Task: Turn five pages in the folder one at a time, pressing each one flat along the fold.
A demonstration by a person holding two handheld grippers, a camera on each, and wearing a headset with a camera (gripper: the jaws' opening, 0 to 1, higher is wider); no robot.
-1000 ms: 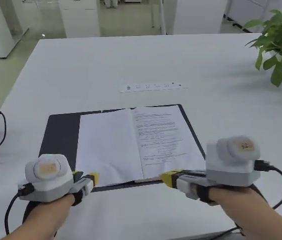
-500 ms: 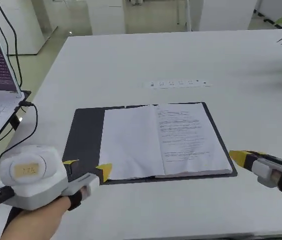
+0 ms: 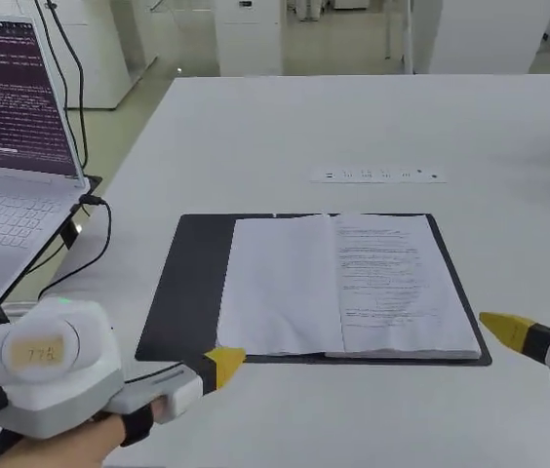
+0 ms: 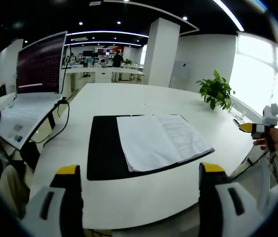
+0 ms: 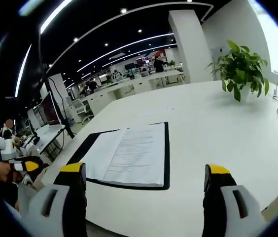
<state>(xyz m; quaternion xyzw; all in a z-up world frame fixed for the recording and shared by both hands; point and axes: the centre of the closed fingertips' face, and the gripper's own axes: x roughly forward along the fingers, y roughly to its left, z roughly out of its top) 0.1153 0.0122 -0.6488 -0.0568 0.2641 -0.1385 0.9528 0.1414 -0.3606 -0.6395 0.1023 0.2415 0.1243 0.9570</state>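
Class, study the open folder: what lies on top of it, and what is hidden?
Pages lie on the folder: blank side at left, printed text at right. Its left strip is bare black. Lower sheets and the cover beneath them are hidden.

Illegible print on the folder page (image 3: 392, 283) and laptop screen (image 3: 12, 97), perhaps terminal text.
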